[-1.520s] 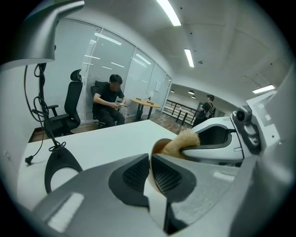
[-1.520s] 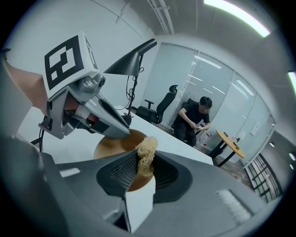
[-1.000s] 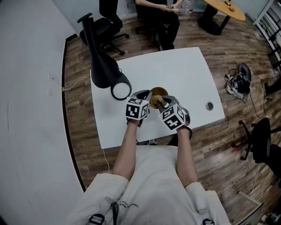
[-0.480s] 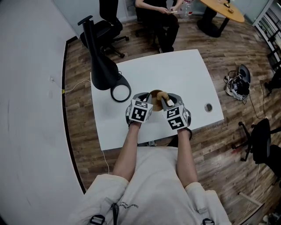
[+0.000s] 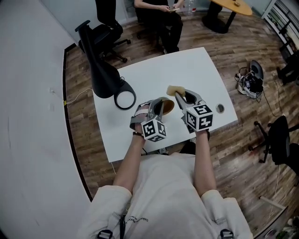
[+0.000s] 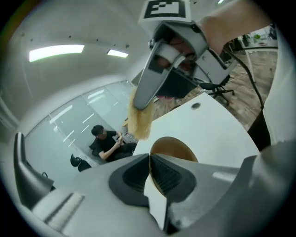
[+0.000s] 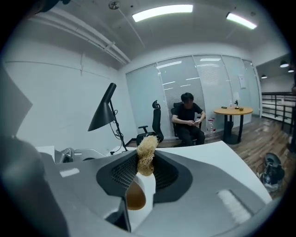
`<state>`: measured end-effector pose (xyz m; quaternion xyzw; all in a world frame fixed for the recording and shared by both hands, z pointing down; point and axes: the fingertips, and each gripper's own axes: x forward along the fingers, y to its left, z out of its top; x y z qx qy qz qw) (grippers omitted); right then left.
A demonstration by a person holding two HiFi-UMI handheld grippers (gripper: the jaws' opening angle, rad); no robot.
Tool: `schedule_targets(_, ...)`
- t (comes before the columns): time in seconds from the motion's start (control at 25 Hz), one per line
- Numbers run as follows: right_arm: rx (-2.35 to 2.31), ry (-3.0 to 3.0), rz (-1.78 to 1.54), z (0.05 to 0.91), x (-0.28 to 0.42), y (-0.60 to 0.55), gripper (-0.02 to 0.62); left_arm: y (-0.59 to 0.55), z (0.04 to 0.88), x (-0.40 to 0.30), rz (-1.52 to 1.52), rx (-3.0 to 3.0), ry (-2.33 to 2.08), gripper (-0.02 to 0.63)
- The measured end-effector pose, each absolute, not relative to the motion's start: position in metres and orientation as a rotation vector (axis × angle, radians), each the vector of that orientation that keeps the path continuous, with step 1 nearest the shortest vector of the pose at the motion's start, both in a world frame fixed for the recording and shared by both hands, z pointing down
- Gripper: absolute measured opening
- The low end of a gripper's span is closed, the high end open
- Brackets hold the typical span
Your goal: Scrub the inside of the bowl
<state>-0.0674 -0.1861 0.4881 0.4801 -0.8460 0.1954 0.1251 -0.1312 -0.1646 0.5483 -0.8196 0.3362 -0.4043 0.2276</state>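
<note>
— Where is the bowl lying?
— The brown bowl [image 5: 166,107] is showing at the middle of the head view, over the white bench [image 5: 196,74] near its lower edge. The left gripper [image 5: 156,105] is pinching its rim, with the fingers [image 6: 132,172] closing narrowly on the thin wall.
— And the right gripper [image 5: 180,96]?
— Its fingers [image 7: 119,172] are clamping a tan fibrous scrubber [image 5: 174,90], which is hanging just up and right of the bowl, apart from its inside.
— Anything else?
— A black lamp [image 5: 103,74] is standing at the bench's upper left, and a seated person [image 5: 159,14] is showing at the top edge.
</note>
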Motion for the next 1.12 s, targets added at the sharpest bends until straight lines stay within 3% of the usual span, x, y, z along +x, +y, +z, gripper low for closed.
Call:
schedule_targets(0.28, 1.305, -2.438, 0.539, 0.51, -0.098, -0.182, 0.11, -0.153, 0.533, -0.113, -1.012, -2.171, 0.805, 0.017)
schedule_targets(1.12, 1.334, -2.449, 0.748, 0.525, -0.057, -0.184, 0.109, -0.18, 0.507, -0.138, -0.826, -2.556, 1.008, 0.017)
